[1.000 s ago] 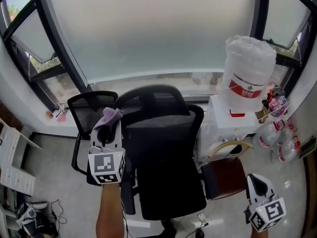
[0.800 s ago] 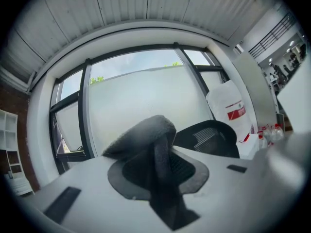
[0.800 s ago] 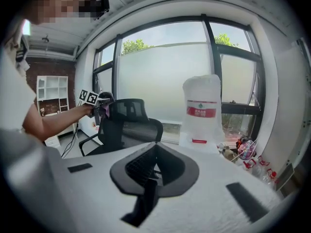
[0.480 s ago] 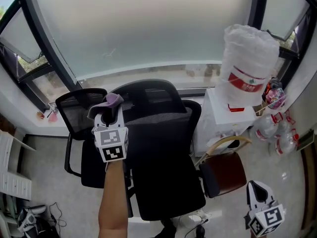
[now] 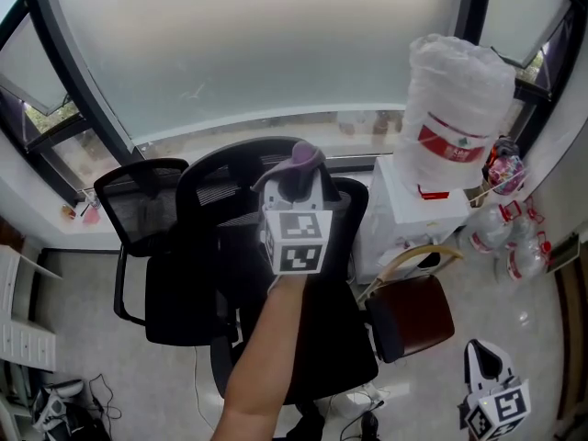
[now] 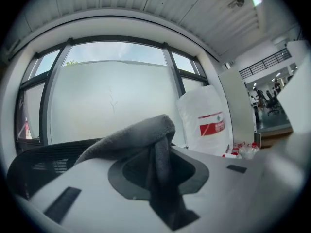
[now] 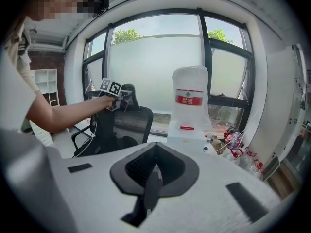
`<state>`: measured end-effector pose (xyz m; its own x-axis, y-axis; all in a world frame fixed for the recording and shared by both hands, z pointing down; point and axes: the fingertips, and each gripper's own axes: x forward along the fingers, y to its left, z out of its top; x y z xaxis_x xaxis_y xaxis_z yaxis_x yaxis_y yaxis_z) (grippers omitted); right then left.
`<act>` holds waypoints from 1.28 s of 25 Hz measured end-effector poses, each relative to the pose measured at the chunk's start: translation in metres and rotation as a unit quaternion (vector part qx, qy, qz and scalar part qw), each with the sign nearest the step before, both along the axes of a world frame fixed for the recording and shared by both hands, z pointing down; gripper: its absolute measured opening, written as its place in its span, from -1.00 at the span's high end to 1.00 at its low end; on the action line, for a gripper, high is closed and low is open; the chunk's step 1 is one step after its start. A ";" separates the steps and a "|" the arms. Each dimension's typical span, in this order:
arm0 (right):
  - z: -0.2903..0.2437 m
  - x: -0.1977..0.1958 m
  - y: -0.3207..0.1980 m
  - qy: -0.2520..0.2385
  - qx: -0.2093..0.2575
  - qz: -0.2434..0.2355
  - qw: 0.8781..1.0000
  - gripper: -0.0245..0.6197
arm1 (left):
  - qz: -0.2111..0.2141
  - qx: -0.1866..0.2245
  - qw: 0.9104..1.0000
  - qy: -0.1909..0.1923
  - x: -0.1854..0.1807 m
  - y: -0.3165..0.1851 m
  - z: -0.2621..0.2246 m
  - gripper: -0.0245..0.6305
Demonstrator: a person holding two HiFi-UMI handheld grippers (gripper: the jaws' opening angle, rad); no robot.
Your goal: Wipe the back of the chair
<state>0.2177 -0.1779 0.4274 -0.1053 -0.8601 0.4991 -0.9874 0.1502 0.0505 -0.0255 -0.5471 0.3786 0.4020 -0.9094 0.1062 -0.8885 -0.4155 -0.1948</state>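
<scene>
- Left: second mesh chair, well apart from my grippers, not the chair in hand.
- Centre: black office chair. My left gripper clamped on purple-grey cloth, which is bunched between jaws and sits at top edge of chair back, near its right corner.
- Judgement: wiping under way along top edge. Lower back panel probably left. No visible mark shows area done.
- Right: water jug on dispenser.
- Lower right corner: my right gripper, jaws together, nothing between, idle.
</scene>
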 end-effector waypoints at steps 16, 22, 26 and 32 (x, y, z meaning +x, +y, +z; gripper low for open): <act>0.008 -0.076 -0.040 -0.009 -0.001 -0.090 0.996 0.94 | -0.176 0.018 0.984 -0.018 -0.243 0.042 -0.012 0.68; 0.015 -0.053 -0.028 0.001 -0.010 -0.060 0.998 0.94 | -0.113 -0.002 0.993 -0.018 -0.164 0.017 0.025 0.68; 0.031 -0.014 -0.004 0.001 -0.028 -0.020 0.999 0.94 | -0.017 -0.001 1.000 -0.016 -0.038 0.014 0.052 0.68; 0.040 0.015 0.010 0.002 -0.041 0.011 0.999 0.94 | -0.012 0.038 0.998 0.056 0.027 0.029 0.046 0.68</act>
